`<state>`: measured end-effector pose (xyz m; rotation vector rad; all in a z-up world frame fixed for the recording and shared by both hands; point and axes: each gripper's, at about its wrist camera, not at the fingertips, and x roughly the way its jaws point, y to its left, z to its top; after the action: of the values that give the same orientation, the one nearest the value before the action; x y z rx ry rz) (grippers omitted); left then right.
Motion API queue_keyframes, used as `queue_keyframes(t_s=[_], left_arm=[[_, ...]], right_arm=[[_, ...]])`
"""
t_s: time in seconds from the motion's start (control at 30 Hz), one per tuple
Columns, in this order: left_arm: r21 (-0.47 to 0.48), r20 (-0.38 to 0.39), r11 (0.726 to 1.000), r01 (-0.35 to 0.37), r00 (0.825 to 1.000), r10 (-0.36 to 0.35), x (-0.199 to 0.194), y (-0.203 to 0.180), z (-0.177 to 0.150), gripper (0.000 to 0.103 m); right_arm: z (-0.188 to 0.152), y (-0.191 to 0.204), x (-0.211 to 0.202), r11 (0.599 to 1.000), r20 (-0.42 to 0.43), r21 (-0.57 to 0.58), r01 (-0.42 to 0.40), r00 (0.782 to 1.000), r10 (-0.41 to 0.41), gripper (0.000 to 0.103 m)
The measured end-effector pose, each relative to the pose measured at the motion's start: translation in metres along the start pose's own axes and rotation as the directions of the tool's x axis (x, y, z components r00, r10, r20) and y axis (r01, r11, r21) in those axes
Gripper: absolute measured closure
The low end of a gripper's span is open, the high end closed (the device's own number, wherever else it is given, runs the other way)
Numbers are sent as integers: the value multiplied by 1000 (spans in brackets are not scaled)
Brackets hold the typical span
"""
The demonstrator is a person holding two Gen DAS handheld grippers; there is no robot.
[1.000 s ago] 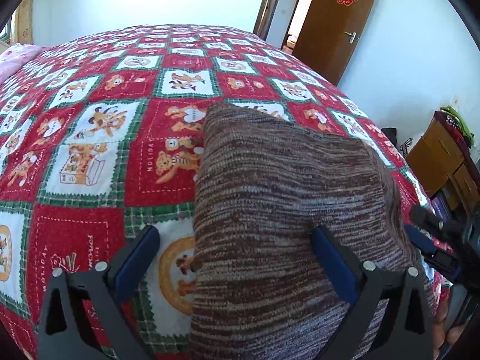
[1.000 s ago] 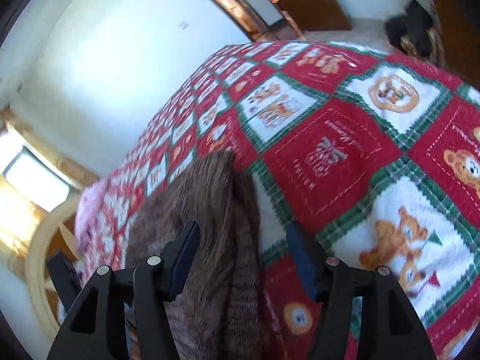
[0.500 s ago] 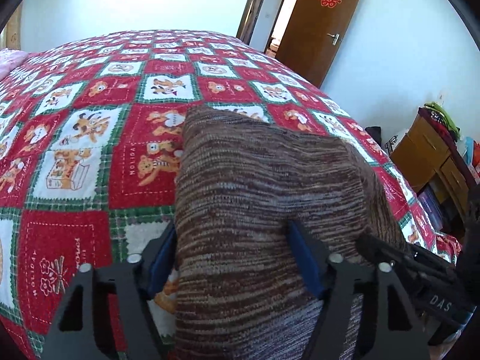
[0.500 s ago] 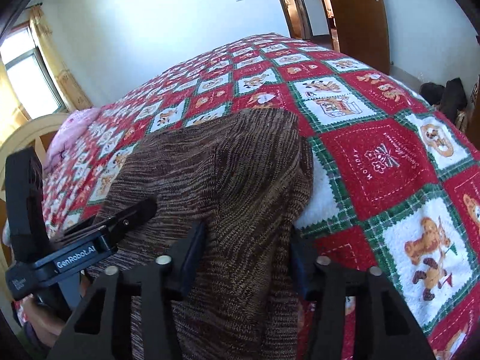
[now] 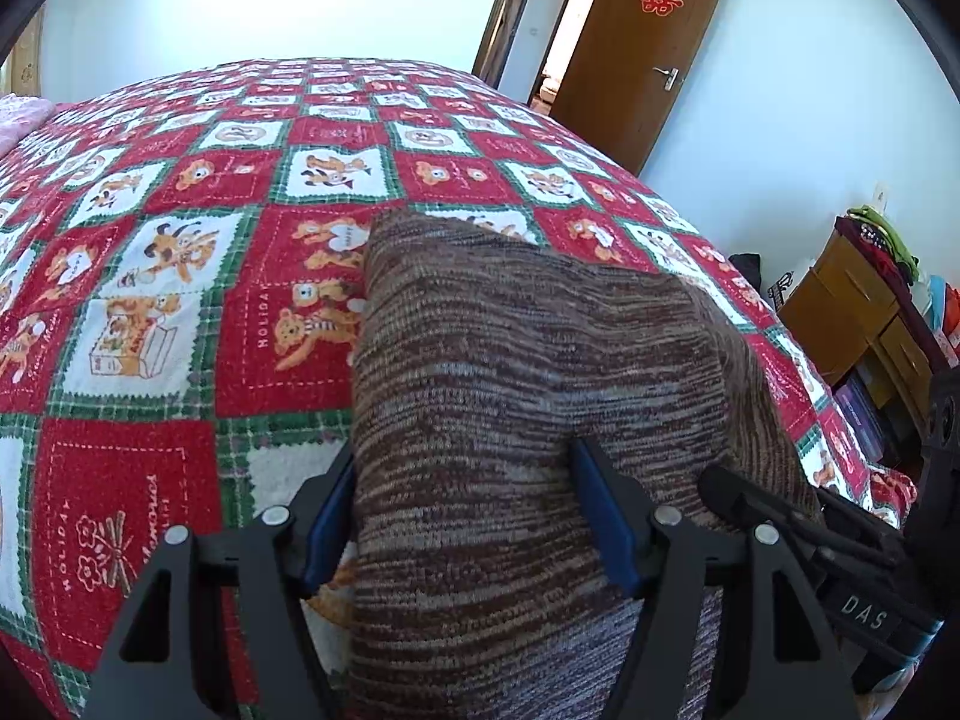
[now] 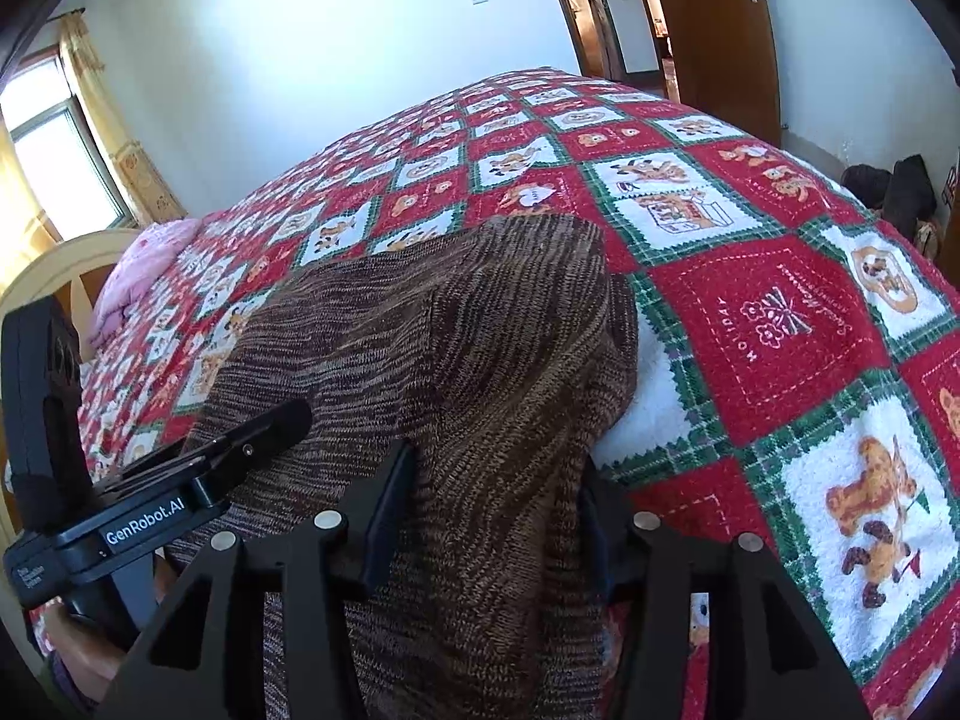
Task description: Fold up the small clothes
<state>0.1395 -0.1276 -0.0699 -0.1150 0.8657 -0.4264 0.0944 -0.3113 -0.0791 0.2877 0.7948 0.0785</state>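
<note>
Together, both grippers (image 5: 468, 516) (image 6: 498, 510) pinch the sweater (image 5: 528, 372).

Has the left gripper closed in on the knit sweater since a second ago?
Yes. The left gripper has narrowed onto the knit sweater's left edge, its fingers now flanking it against the quilt.

One brown marled knit garment (image 5: 528, 396) lies mid-frame on one red, white and green patchwork bedspread (image 5: 150, 312). Two grippers show: the left gripper (image 5: 468, 516) at the bottom of its own view and the right gripper (image 6: 492, 510) at the bottom of its view. One brown door (image 5: 648, 54) stands upper right, one wooden cabinet (image 5: 864, 312) at the right edge, and one pink item (image 6: 150, 264), perhaps a pillow, sits at the left.
</note>
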Motion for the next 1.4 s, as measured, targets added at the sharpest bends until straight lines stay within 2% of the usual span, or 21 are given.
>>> queue_keyframes(t_s=[0.27, 0.5, 0.67, 0.77, 0.93, 1.03, 1.23, 1.4], left_arm=[[7, 6, 1000, -5, 1000, 5, 0, 0, 1, 35], [20, 25, 1000, -13, 1000, 13, -3, -3, -2, 52], [44, 38, 998, -36, 999, 34, -4, -8, -3, 58], [54, 40, 997, -49, 998, 47, -5, -9, -3, 59], [57, 45, 997, -59, 997, 57, -9, -11, -5, 71], [46, 16, 998, -35, 999, 34, -19, -9, -5, 75], [-22, -22, 1000, 10, 1000, -10, -45, -3, -9, 76], [33, 1, 999, -16, 1000, 16, -73, -12, -20, 76]], right_arm=[[0, 10, 0, 998, 4, -59, 24, 1000, -24, 63], [-3, 30, -1, 983, 31, -159, 96, 995, -93, 69], [-1, 24, -1, 989, 26, -133, 70, 997, -67, 71], [-2, 33, -2, 977, 46, -181, 116, 993, -110, 72], [-6, 49, -5, 949, 86, -250, 189, 981, -173, 76], [-5, 49, -10, 956, 79, -234, 177, 984, -162, 78], [-3, 64, -48, 976, 79, -188, 112, 992, -98, 80], [-13, 85, -72, 979, 80, -186, 88, 994, -74, 80]])
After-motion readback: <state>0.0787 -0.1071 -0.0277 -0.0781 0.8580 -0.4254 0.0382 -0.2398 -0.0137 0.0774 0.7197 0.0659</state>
